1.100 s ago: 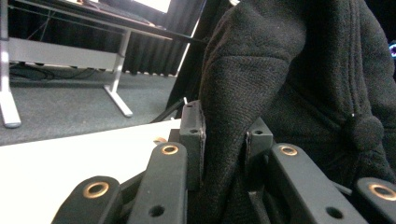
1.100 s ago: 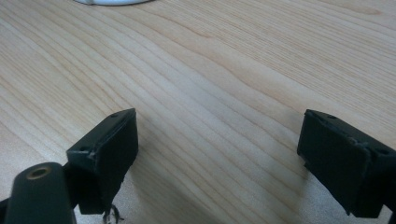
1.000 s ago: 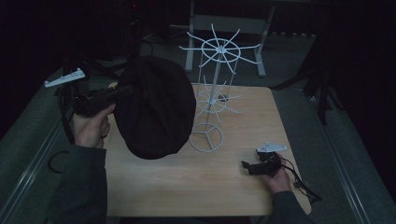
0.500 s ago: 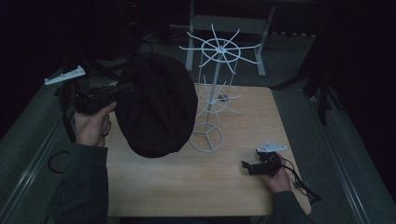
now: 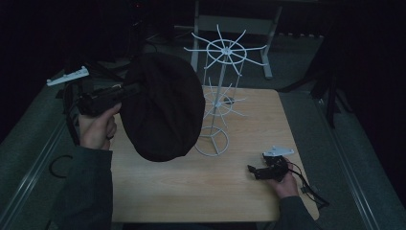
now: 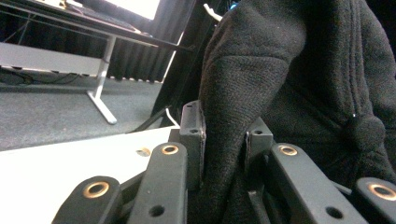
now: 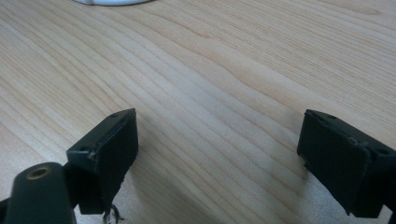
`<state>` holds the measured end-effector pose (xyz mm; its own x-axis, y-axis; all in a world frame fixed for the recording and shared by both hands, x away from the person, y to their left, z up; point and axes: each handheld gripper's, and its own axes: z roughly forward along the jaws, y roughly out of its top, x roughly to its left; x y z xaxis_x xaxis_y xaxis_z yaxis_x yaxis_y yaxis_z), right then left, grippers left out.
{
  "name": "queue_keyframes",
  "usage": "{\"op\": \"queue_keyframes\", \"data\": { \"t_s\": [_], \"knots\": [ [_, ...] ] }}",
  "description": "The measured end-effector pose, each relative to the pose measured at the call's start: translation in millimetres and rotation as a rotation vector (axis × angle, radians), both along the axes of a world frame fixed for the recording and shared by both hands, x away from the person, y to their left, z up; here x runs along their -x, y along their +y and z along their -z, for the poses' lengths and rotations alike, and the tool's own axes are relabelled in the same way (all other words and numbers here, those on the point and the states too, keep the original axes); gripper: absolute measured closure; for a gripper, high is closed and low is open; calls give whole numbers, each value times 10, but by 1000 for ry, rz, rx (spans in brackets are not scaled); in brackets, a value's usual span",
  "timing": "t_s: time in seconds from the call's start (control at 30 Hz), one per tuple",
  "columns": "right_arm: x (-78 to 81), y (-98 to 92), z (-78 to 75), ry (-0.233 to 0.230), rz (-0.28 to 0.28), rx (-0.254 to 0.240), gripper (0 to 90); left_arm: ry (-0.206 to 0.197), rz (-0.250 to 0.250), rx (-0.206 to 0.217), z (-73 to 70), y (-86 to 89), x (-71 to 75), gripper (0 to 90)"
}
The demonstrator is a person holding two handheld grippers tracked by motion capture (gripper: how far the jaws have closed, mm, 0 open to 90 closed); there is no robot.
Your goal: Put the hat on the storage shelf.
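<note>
A black knitted hat [image 5: 163, 110] hangs above the left part of the wooden table [image 5: 206, 191], just left of a white wire display rack [image 5: 225, 49]. My left gripper [image 5: 131, 88] is held level above the table's left edge, shut on a fold of the hat's edge. In the left gripper view the hat [image 6: 289, 70] bulges up and to the right, and its cloth is pinched in my left gripper [image 6: 224, 135]. My right gripper [image 5: 253, 170] rests low at the table's right front. In the right gripper view it [image 7: 217, 154] stands open over bare wood [image 7: 210, 70].
The rack rises from a ring base [image 5: 210, 153] near the table's middle, with radial arms on two levels. A metal desk frame [image 5: 268, 52] stands on the grey floor behind the table. A cable [image 5: 311, 189] trails from the right gripper.
</note>
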<state>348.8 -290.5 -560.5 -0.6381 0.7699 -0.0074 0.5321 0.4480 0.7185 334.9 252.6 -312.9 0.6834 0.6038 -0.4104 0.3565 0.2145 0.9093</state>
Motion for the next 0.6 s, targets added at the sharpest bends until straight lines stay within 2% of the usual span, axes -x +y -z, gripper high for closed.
{"op": "queue_keyframes", "data": {
  "t_s": [0.6],
  "knots": [
    [-2,0,0,0,0,0,123,-10,20,28,-38,-32,0,763]
  ]
}}
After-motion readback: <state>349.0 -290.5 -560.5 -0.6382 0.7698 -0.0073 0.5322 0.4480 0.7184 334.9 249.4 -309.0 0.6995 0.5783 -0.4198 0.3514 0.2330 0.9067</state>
